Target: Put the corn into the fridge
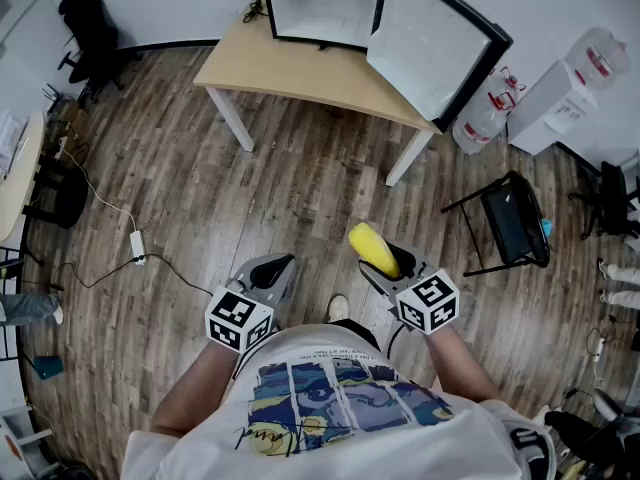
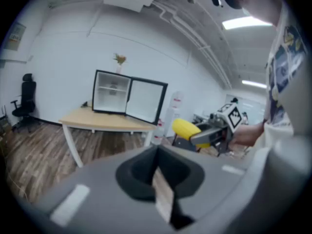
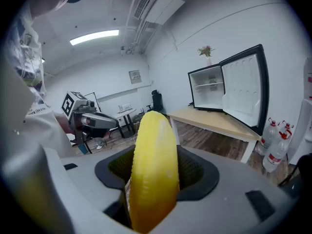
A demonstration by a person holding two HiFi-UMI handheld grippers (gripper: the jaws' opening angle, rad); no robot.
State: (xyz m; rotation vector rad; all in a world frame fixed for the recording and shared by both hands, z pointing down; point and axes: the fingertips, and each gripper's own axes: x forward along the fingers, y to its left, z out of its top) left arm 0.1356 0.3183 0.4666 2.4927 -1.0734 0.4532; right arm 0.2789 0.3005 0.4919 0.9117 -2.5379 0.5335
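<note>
My right gripper [image 1: 388,265] is shut on a yellow corn cob [image 1: 372,249], which sticks out forward and up between the jaws. In the right gripper view the corn [image 3: 153,169] fills the middle. My left gripper [image 1: 277,269] hangs beside it, shut and holding nothing; its view shows the corn [image 2: 185,127] off to the right. Both are held in the air in front of the person, over the wooden floor. The small black fridge [image 1: 325,3] stands on a light wooden table [image 1: 300,73] ahead, its door [image 1: 430,43] swung wide open to the right and its shelves [image 3: 209,87] bare.
A black folding stool [image 1: 510,223] stands to the right of my path. Water bottles [image 1: 490,108] and a white box [image 1: 560,93] sit by the table's right end. A cable with a power strip [image 1: 137,245] lies on the floor at left. An office chair [image 1: 90,23] is far left.
</note>
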